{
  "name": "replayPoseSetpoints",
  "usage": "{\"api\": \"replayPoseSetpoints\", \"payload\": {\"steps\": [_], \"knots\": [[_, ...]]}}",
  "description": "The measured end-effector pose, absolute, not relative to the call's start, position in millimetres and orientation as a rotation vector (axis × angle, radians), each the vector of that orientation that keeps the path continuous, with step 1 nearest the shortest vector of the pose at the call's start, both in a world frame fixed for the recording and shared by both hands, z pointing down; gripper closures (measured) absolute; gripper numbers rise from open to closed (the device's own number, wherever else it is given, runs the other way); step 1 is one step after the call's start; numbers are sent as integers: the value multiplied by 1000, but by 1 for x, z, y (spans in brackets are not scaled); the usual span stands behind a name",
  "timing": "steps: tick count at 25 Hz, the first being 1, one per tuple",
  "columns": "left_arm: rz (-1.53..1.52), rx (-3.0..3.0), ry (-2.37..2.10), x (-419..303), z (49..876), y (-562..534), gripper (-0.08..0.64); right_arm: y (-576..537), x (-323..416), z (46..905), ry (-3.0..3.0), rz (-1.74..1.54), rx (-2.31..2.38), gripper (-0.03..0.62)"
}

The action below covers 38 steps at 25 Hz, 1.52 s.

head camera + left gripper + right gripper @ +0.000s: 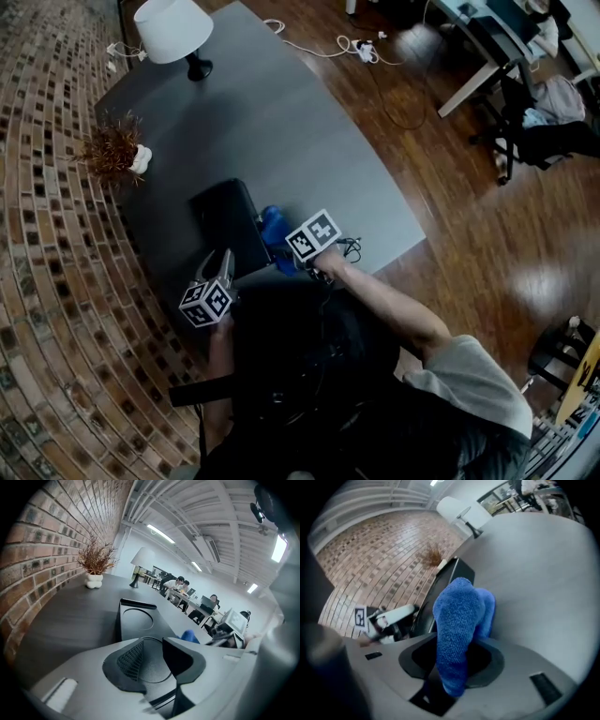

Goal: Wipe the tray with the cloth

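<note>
While my right claw [452, 663] is clamped on the blue cloth [459, 620], my left claw [157, 660] is part open with nothing in it, hovering at the near end of the black tray [136, 620]. The cloth sits just beside the tray's right edge; can't tell if it touches. The tray lies flat on the grey counter [309, 141], near the brick-wall side. Farther back is a dried plant [114, 150] in a white pot, then a white lamp [173, 33] at the far end.
</note>
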State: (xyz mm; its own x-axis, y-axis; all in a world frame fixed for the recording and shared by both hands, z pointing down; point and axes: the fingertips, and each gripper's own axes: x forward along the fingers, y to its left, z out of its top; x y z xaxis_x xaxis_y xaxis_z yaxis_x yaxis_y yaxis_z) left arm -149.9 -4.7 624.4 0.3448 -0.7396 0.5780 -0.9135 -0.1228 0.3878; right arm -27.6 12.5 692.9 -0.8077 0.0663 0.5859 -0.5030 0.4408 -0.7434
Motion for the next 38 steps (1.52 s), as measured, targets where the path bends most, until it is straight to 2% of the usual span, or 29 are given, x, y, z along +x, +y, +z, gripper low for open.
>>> {"api": "replayPoseSetpoints", "payload": {"steps": [4,10,13,16,20,22,25,26,27,28,30,33,35,38], "knots": [[292,1896,-1443,-151,623,-6,445,66,12,689,-2082,1231,122,445],[239,1871,-1414,-147,622,-6,446,-45,144,673,-2072,1127,672,443],[211,1878,-1368,-134,623,-5,446,-85,185,653,-2046,992,830,431],[196,1877,-1366,-132,621,-4,446,-102,214,654,-2007,880,908,389],[161,1868,-1361,-134,619,-4,454,-112,247,666,-1931,750,1005,199],[174,1871,-1367,-136,620,-5,454,-116,263,662,-1887,665,1082,175],[173,1864,-1374,-138,621,-4,454,-126,278,623,-1828,467,1251,176],[172,1863,-1375,-139,622,-4,454,-128,270,605,-1844,387,1282,191],[171,1862,-1375,-139,622,-4,454,-127,248,591,-1899,324,1270,304],[168,1861,-1373,-139,622,-4,454,-121,214,583,-1987,300,1209,344],[155,1858,-1359,-137,621,-5,454,-92,123,588,-2225,430,972,344],[148,1850,-1358,-135,621,-4,454,-38,3,612,-2490,1099,563,344],[134,1842,-1362,-136,620,-4,454,-23,-32,624,-2477,1509,425,344],[110,1828,-1357,-134,620,-3,454,-16,-43,634,-2425,1660,369,342]]}}
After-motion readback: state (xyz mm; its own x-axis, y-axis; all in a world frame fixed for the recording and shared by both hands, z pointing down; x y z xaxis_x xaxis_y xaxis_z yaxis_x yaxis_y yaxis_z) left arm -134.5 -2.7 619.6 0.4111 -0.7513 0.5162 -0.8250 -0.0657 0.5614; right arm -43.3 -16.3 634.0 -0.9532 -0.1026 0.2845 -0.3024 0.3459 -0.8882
